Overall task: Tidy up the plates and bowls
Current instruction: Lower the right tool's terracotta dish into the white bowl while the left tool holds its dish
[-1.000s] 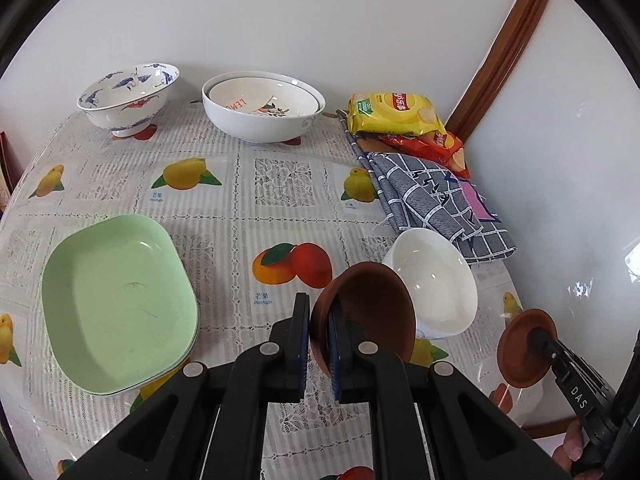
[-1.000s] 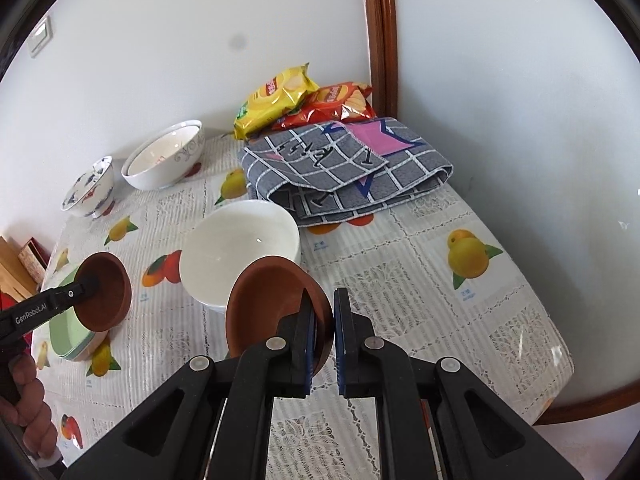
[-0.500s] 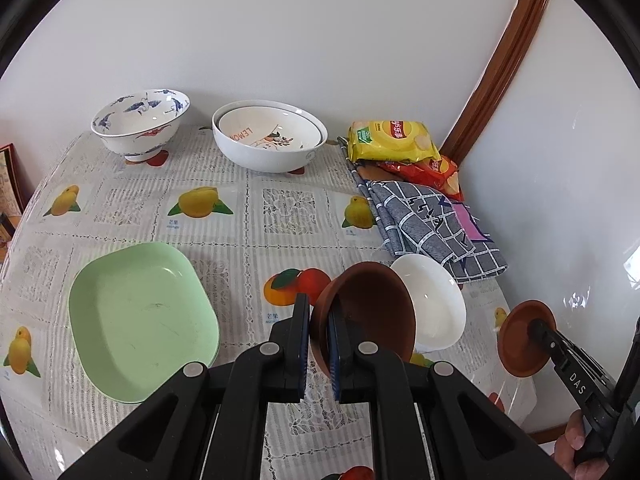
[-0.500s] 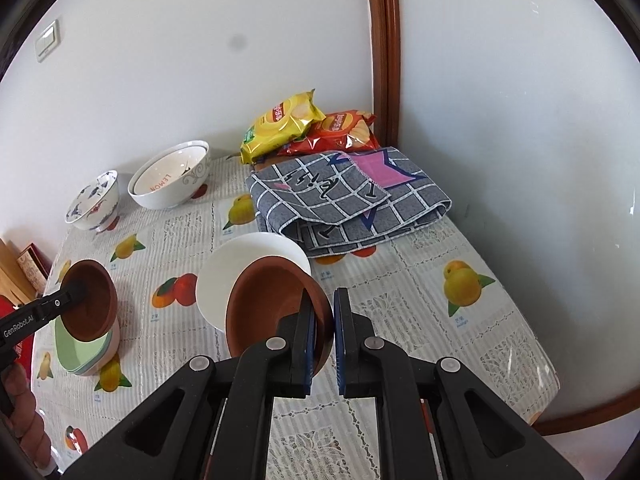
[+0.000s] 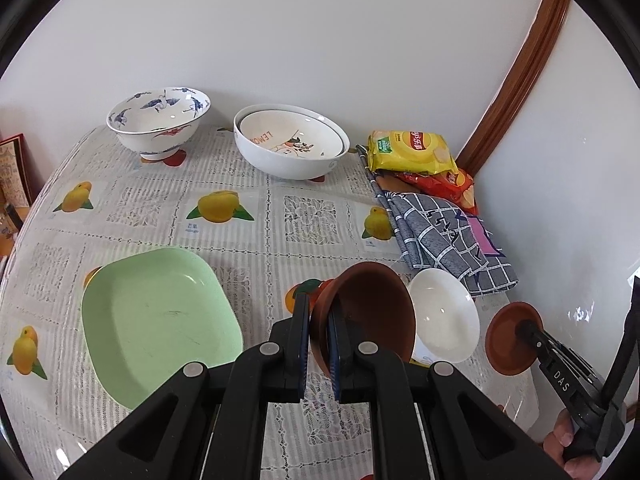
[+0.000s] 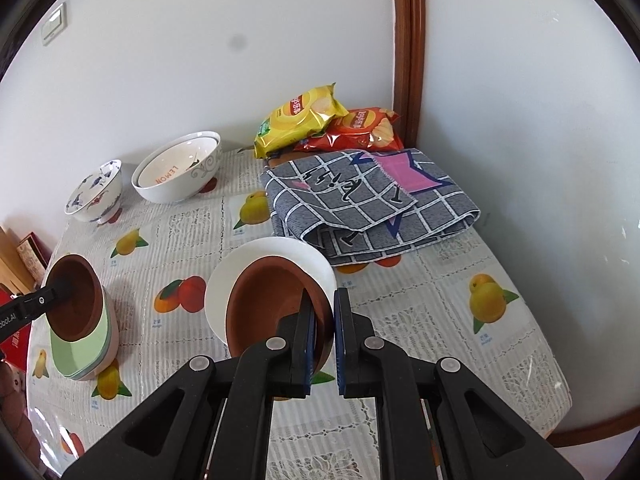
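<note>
Brown bowl (image 5: 372,312) — in each tongs

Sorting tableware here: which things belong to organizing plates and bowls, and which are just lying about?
Job: two brown bowls, white bowl, green rectangular plates, blue-patterned bowl, nested white bowls.
Lying about: yellow chip bag, red chip bag, checked grey cloth.

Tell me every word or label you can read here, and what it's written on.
"LEMON": inside the inner bowl of the nested white pair.
"DAS": on the right claw, seen from the left camera.
"obot.AI", cut off by the frame edge: on the left claw.
Yellow chip bag and red chip bag: brand print too small to read.
Tablecloth fruit captions: too small.
</note>
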A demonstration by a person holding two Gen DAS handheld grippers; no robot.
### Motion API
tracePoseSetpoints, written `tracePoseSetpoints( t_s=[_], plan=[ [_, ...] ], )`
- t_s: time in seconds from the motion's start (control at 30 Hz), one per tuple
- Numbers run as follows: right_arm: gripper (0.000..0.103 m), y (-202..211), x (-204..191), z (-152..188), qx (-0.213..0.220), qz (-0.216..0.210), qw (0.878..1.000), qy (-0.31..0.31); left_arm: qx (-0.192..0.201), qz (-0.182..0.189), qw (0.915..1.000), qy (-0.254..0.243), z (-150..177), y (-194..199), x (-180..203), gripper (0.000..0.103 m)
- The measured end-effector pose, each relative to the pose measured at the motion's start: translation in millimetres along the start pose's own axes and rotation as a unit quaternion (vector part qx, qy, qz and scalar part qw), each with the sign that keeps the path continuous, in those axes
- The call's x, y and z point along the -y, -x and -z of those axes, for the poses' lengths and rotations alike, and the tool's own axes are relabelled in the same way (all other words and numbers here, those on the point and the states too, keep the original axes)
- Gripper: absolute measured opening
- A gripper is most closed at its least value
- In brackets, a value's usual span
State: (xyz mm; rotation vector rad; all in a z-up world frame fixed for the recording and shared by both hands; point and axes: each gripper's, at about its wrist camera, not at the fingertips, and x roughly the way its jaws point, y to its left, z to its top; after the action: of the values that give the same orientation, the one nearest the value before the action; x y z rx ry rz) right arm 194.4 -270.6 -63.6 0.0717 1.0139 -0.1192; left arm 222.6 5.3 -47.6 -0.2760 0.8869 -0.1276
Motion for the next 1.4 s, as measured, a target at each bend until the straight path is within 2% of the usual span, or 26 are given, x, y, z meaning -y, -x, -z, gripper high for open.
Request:
tracePoseSetpoints(
  t_s=[0.57,0.87,1.4],
  plan=[
    [0.009,-43.7,-16.0,-6.5,-0.023,-0.007,1.000,0.005,-0.017,0.001,0.9998,0.007,-2.3,-21.3,-5.6,0.009],
    [0.009,-72.7,-26.1,-3.5,-0.040,0.011,0.999,0.023,-0.029,-0.001,0.9996,0.007,-3.8,-36.0,-4.0,0.009],
    [0.009,-106.0,-25.8,-1.2,-0.075,-0.003,0.997,0.029,-0.047,-0.005,0.9989,-0.004,-4.6,-55.9,5.7,0.009]
  ],
)
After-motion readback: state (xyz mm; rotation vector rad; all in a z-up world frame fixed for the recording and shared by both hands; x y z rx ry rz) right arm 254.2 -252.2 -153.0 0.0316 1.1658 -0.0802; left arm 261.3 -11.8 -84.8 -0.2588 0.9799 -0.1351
